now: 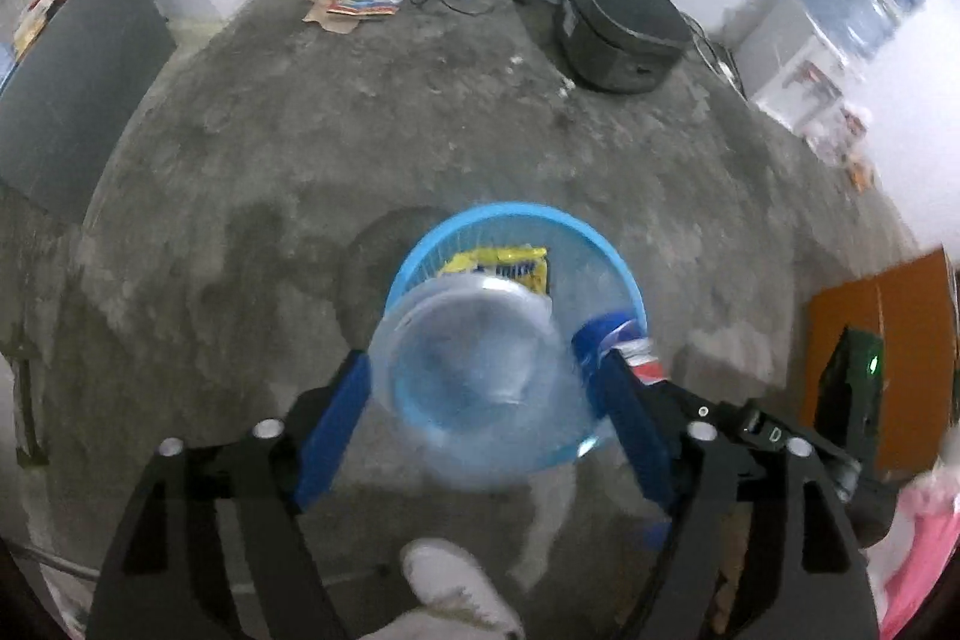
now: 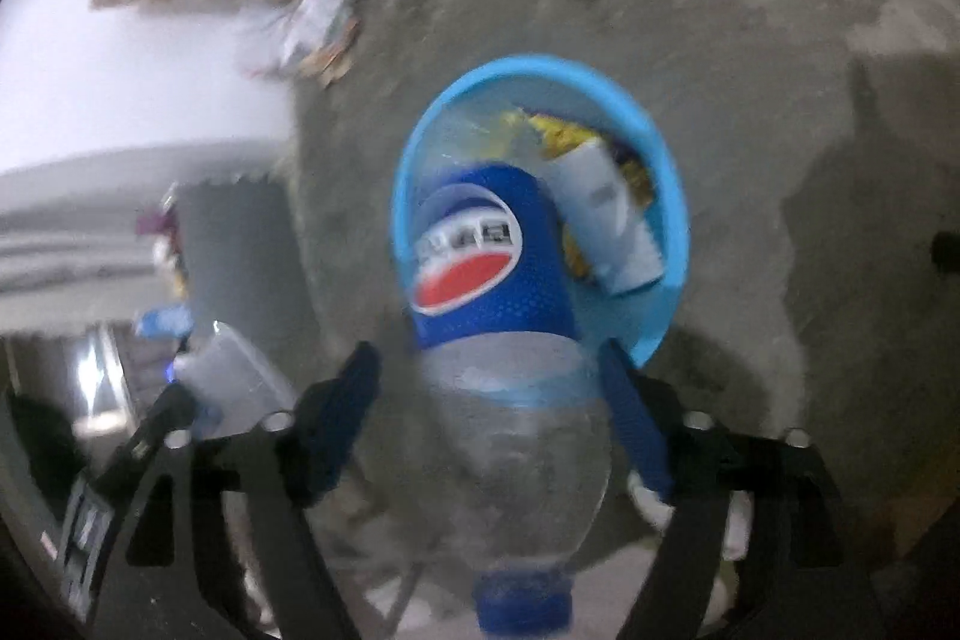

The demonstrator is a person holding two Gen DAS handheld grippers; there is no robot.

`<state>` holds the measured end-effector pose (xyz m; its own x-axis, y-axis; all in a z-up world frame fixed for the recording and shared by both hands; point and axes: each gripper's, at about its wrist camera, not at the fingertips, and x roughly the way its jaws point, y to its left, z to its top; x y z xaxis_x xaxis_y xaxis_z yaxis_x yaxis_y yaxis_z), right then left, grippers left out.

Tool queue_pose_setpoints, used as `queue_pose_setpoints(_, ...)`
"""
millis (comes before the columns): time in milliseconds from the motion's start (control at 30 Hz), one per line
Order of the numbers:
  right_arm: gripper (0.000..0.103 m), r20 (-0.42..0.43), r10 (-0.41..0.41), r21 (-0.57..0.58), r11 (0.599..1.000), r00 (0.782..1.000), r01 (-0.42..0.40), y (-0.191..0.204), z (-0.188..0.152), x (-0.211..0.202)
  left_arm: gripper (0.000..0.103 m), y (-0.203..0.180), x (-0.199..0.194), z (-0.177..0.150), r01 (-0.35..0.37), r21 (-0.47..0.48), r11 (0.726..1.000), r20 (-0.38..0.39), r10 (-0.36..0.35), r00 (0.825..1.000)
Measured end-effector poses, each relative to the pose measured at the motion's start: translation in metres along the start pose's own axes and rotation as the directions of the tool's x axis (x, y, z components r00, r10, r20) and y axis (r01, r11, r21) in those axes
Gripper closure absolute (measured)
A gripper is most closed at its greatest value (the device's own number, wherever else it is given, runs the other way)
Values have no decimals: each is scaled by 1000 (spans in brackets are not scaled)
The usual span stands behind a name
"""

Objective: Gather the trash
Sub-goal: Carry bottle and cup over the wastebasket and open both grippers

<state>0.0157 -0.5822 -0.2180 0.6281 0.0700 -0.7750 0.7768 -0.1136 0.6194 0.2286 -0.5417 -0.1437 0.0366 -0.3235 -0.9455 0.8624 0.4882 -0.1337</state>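
Over the blue basket (image 1: 624, 280) on the concrete floor, our left tool (image 1: 480, 388) spreads around a clear plastic tub (image 1: 474, 376), our right tool (image 2: 489, 382) around a cola bottle (image 2: 492, 256). Both should drop inside the rim; we judge keeping centred matters.

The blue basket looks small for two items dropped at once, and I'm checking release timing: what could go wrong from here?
1. The clear plastic container between the left gripper's spread fingers sits over the blue basket's near rim, so it may clip the edge and tumble onto the floor.
2. The Pepsi bottle in the right gripper is long and lies across the near rim; it could tip out.
3. Both items might collide.
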Motion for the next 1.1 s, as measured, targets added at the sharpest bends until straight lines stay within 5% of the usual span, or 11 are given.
queue_pose_setpoints(133,26,17,0,-48,999,1000,0,2,-8,-5,26,-2,-4,-4,22,5,1000,9,-22,1000)
queue_pose_setpoints(500,26,168,-61,-286,952,984,108,35,-48,-31,26,10,-97,-29,-3,56,998,206,-9,979)
queue_pose_setpoints(800,15,306,-25,-549,812,952,198,103,-100,-67,17,48,-215,-78,-55,21,998,418,41,908)
queue_pose_setpoints(1100,8,351,36,-721,648,936,246,151,-158,-88,9,114,-305,-155,-70,-159,985,523,144,840)
